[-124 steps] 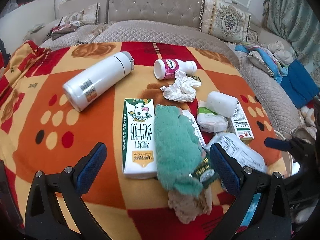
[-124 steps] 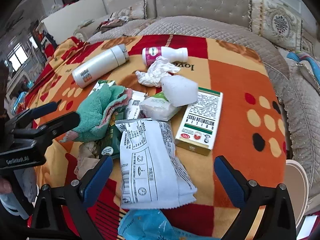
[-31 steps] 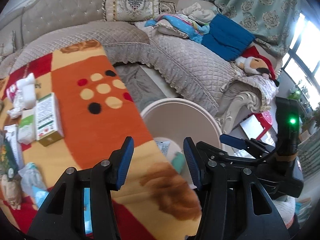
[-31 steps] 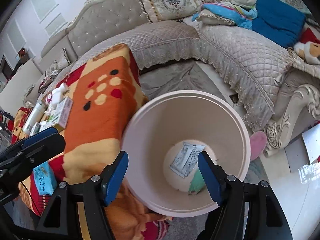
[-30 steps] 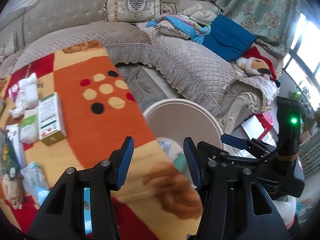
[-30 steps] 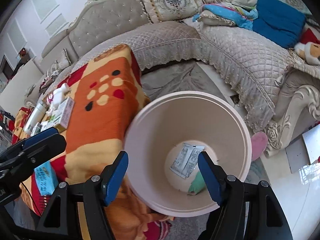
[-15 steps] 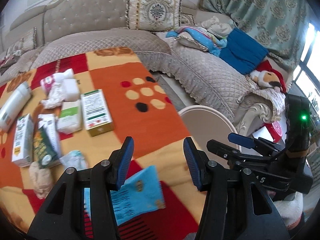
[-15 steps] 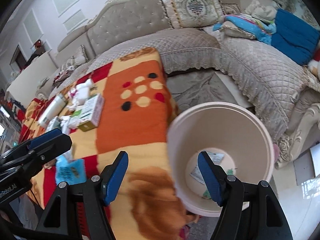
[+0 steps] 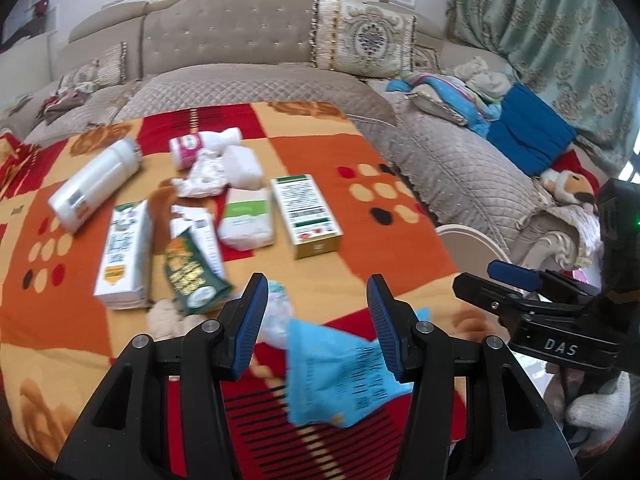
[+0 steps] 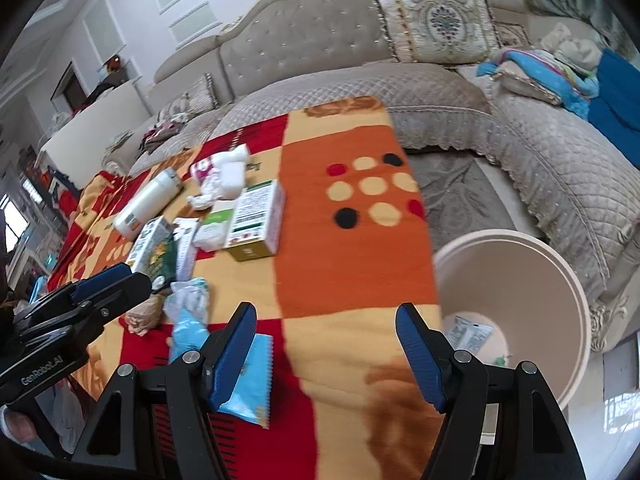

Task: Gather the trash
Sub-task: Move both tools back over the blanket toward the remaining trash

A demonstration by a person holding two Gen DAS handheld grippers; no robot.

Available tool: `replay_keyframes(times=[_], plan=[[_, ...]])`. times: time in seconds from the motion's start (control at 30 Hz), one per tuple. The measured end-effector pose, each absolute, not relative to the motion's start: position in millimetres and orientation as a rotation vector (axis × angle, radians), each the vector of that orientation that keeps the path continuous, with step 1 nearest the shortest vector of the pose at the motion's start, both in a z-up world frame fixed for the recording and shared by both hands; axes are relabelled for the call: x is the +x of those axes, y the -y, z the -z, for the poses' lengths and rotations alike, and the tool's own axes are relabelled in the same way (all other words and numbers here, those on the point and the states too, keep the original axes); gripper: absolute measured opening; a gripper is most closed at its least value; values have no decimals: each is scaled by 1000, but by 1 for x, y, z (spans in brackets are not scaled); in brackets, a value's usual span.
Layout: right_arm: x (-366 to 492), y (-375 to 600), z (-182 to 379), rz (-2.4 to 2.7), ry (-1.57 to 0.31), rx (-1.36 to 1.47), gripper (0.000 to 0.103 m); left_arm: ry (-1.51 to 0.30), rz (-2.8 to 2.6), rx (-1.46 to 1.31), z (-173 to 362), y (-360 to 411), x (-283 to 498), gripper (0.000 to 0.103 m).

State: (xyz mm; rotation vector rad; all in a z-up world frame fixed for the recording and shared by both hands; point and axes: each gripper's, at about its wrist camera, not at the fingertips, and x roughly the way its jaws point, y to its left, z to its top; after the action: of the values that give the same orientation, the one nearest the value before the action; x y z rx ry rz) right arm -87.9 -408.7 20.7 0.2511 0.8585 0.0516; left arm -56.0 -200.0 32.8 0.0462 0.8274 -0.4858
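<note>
Trash lies on a table under an orange and red blanket (image 9: 352, 236). A blue wrapper (image 9: 340, 376) lies at the near edge, under my open, empty left gripper (image 9: 318, 324); it also shows in the right wrist view (image 10: 250, 388). A crumpled clear wrapper (image 9: 276, 312) lies beside it. Farther off are a green snack bag (image 9: 188, 276), a milk carton (image 9: 124, 252), a green-and-white box (image 9: 306, 214), a tissue pack (image 9: 246, 220) and crumpled tissue (image 9: 202, 178). My right gripper (image 10: 326, 352) is open and empty over the blanket's corner, left of the beige bin (image 10: 560, 280).
A white thermos (image 9: 94, 184) and a pink-labelled bottle (image 9: 200, 142) lie at the table's far side. A white wrapper (image 10: 468, 334) lies in the bin. A grey quilted sofa (image 9: 460, 160) wraps the back and right. The right gripper (image 9: 532, 300) shows at right.
Both grippers have swung left, from over the bin back to the table. The green cloth and the white printed bag seen on the table earlier are gone from it.
</note>
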Motion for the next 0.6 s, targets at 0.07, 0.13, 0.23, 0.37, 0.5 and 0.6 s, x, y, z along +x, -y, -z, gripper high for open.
replay_keyframes(times=[0.07,0.13,0.23,0.37,0.5,0.6], plan=[[-86,399,-23,-70,-859,238,70,-828,470,41,-32,191,-54,50],[-83,388,-25,-92,-856,224,70,-830,455,32,-30,181,-52,50],[-78,373,-26,-127,-860,204,70,-832,436,31,-28,169,-51,50],[-72,355,-25,-177,-871,173,70,-843,421,28,-23,153,-48,50],[-62,334,-20,-224,-901,126,70,-879,415,11,-13,130,-43,50],[-54,317,-13,-247,-931,65,70,-903,411,12,-4,117,-42,50]])
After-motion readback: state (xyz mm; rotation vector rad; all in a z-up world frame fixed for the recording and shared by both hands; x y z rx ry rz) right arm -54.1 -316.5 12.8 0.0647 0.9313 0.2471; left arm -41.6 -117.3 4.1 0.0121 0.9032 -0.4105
